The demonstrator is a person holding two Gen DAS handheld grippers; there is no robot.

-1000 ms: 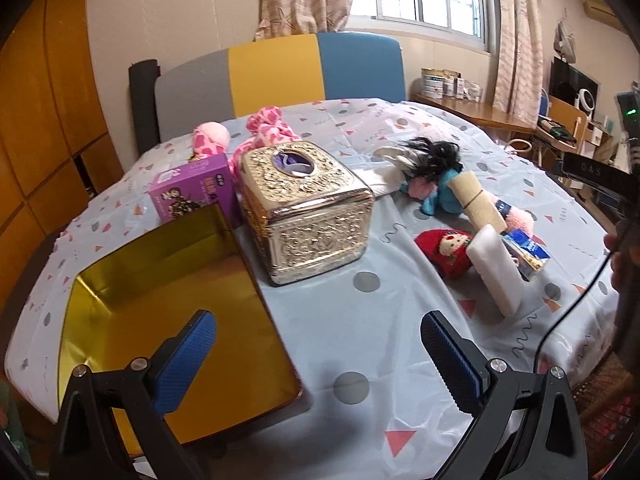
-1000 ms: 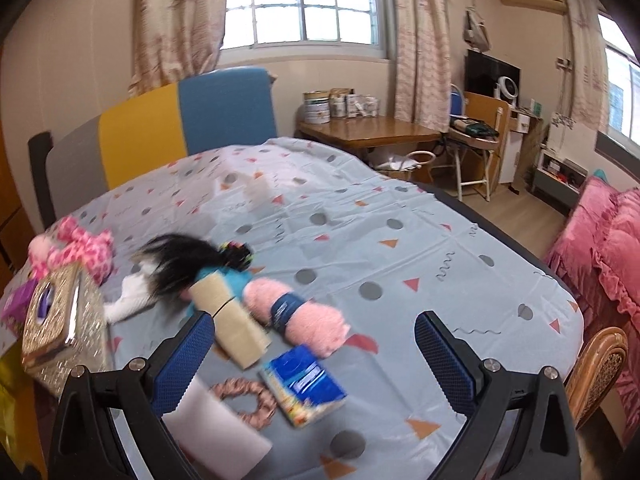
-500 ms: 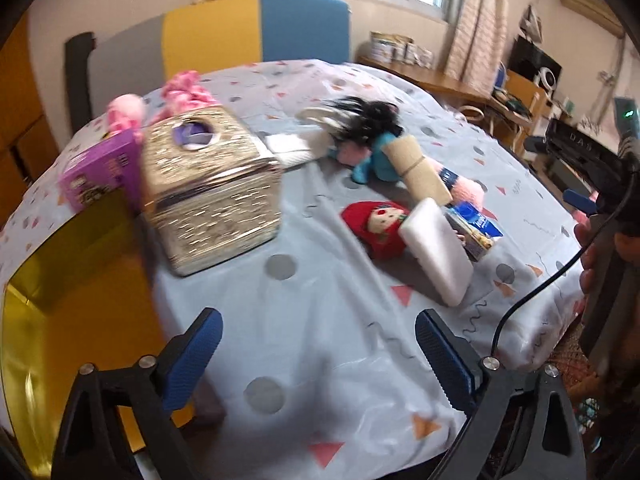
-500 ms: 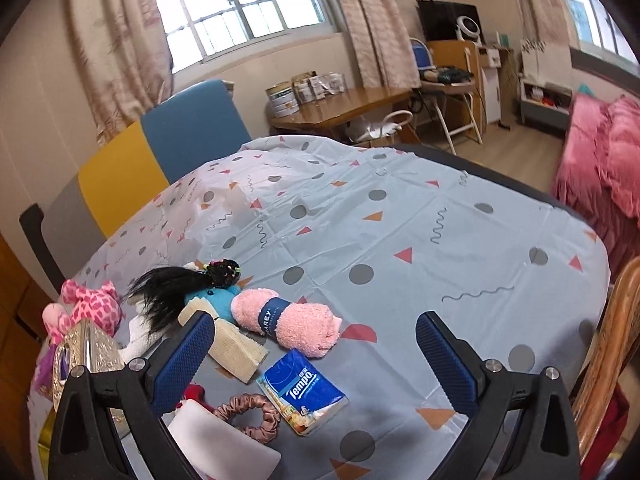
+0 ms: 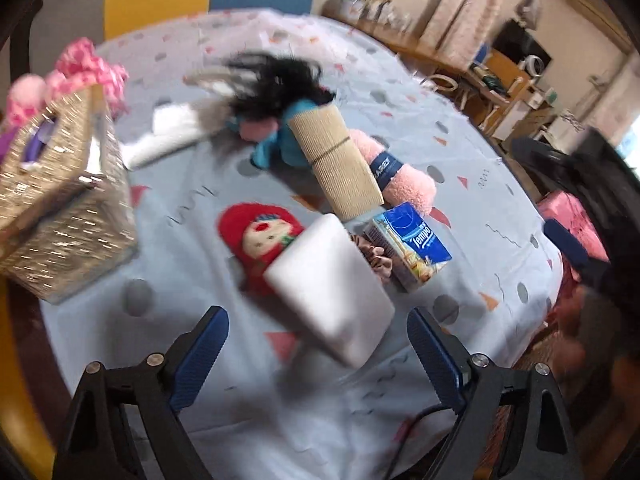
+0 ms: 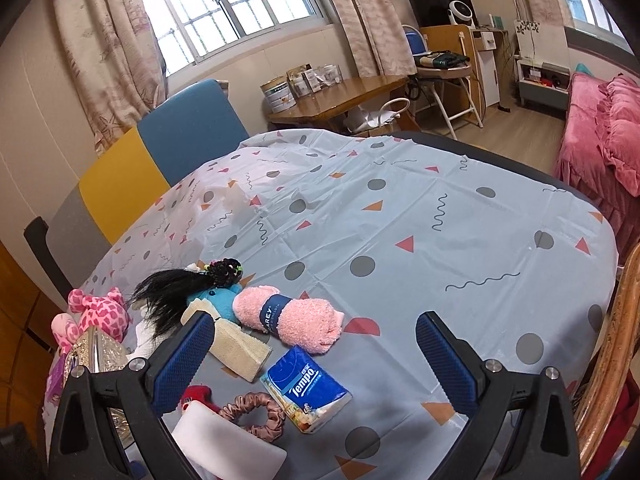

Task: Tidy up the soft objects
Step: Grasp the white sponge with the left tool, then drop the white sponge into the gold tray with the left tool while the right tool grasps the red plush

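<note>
My left gripper [image 5: 318,354] is open and empty, just short of a white sponge block [image 5: 330,292] that leans on a red-haired doll [image 5: 260,244]. Beyond lie a beige rolled cloth [image 5: 336,166], a pink rolled towel [image 5: 400,180], a blue doll with black hair [image 5: 280,80], a brown scrunchie [image 5: 374,258] and a Tempo tissue pack [image 5: 412,250]. My right gripper [image 6: 314,364] is open and empty above the tissue pack [image 6: 306,390], with the pink towel [image 6: 292,318], scrunchie [image 6: 254,412] and white sponge [image 6: 228,446] in view.
A gold tissue box [image 5: 60,208] stands at the left, with pink plush toys [image 5: 84,68] behind it. The gold tray's edge [image 5: 16,380] shows at far left. The table's front edge [image 5: 516,344] is near on the right. A wooden chair [image 6: 612,360] stands at the right.
My left gripper has swung right and closer to the white sponge and red doll; the gold tray has slid out of view. My right gripper has tilted down a little towards the tissue pack.
</note>
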